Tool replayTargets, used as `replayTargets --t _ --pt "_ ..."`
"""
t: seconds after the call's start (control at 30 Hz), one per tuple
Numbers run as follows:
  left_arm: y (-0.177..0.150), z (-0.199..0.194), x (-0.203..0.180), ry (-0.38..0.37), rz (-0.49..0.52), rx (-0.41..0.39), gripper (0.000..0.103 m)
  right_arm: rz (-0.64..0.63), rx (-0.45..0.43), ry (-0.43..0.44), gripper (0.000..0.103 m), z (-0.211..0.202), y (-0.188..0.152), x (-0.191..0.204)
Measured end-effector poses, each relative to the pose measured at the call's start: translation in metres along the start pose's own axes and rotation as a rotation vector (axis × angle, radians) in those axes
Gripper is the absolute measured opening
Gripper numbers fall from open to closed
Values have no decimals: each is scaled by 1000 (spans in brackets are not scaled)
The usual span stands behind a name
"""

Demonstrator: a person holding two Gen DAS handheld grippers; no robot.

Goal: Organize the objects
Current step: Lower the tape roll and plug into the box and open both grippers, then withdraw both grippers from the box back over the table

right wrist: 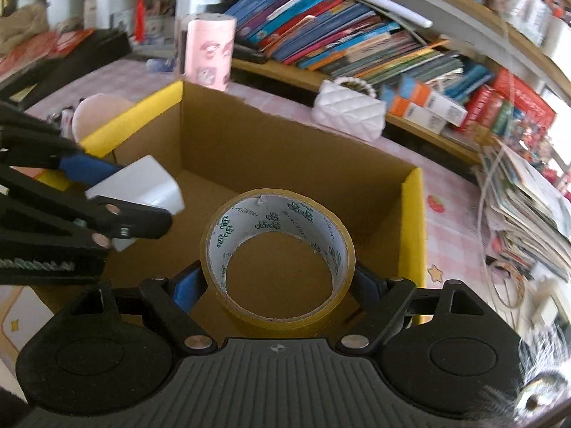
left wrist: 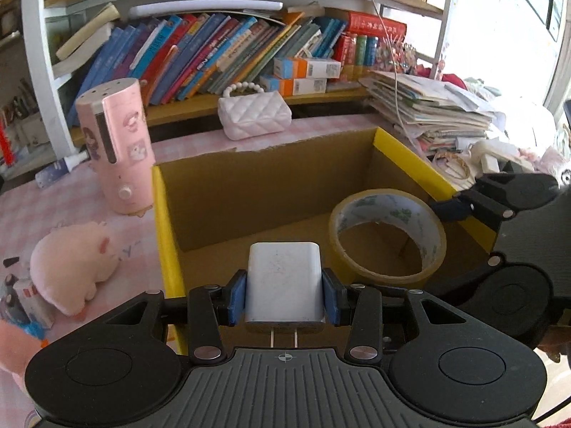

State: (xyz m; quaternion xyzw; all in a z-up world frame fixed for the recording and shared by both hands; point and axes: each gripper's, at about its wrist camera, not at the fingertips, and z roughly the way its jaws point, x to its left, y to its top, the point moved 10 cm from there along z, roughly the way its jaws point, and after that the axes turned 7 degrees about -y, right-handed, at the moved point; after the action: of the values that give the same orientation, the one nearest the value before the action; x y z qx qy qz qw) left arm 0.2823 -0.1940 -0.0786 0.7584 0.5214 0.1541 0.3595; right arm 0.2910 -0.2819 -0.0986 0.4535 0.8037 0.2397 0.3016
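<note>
My left gripper [left wrist: 284, 297] is shut on a white charger plug [left wrist: 284, 281], prongs toward the camera, held over the near edge of an open cardboard box [left wrist: 249, 192] with yellow-taped rims. My right gripper [right wrist: 276, 285] is shut on a roll of yellow tape [right wrist: 276, 260], held inside the box [right wrist: 285, 153] near its right side. The tape roll [left wrist: 387, 239] and right gripper also show in the left wrist view. The charger [right wrist: 142, 185] and left gripper show at the left of the right wrist view.
A pink cylindrical humidifier [left wrist: 116, 146], a pink plush pig [left wrist: 69, 267] and a small spray bottle [left wrist: 59, 171] sit left of the box on the pink checked tablecloth. A white quilted purse [left wrist: 253, 114] lies behind it. A stack of papers [left wrist: 428, 107] is at right. Bookshelves [left wrist: 214, 53] stand behind.
</note>
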Motion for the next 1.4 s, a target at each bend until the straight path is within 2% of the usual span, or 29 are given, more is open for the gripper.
replayTargets --t 0.27,0.53,0.63,0.67,0.7,0.77,1.0,1.2,1.4 --pt "1 7 -2 39 52 6 41 -29 70 40 83 8 -3 2" --pt "0 8 -3 57 77 7 42 -27 89 20 83 9 -6 3" --pt "0 6 -2 55 61 -1 44 -24 81 17 83 9 -5 2" --pt "0 4 -1 55 54 -8 49 -22 78 16 83 9 -4 1" --pt "1 1 -1 56 48 -19 57 -20 72 15 83 8 -3 1" --pt "4 -7 -2 49 46 -57 65 -10 58 12 84 6 -3 -1" --pt "14 -47 -7 53 54 -188 83 82 -27 -63 86 -21 1 -9" --pt "14 -87 -8 50 49 -280 88 180 -148 -188 90 -64 10 -20" --pt "-1 -108 -9 26 51 -300 89 304 -194 -286 91 -99 0 -25"
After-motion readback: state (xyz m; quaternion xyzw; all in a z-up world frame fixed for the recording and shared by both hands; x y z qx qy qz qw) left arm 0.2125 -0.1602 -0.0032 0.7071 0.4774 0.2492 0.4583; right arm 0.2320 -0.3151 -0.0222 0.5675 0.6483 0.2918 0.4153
